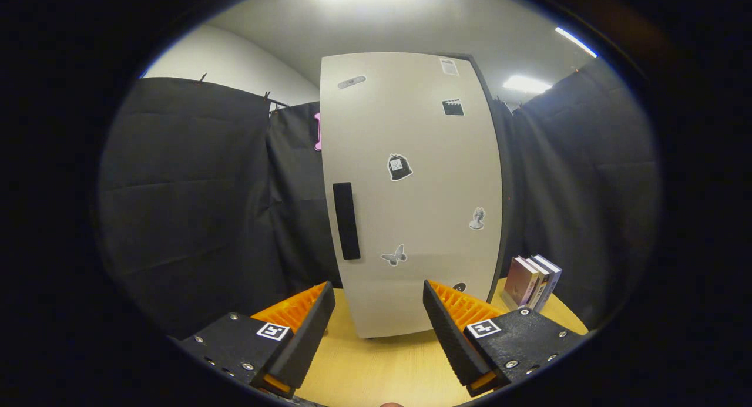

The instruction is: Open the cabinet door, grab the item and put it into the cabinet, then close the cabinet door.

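A tall white cabinet [411, 189] stands on the wooden table [376, 366] just ahead of my fingers. Its door is closed and carries several small stickers. A dark vertical handle [346, 220] sits near the door's left edge, above my left finger. To the right of the cabinet, a few books [533, 281] stand upright on the table, beyond my right finger. My gripper [379, 298] is open, with nothing between its fingers, and hangs a little short of the cabinet's base.
Black cloth walls surround the table on the left, behind and on the right. A bare strip of tabletop lies between my fingers and the cabinet. Ceiling lights glow overhead.
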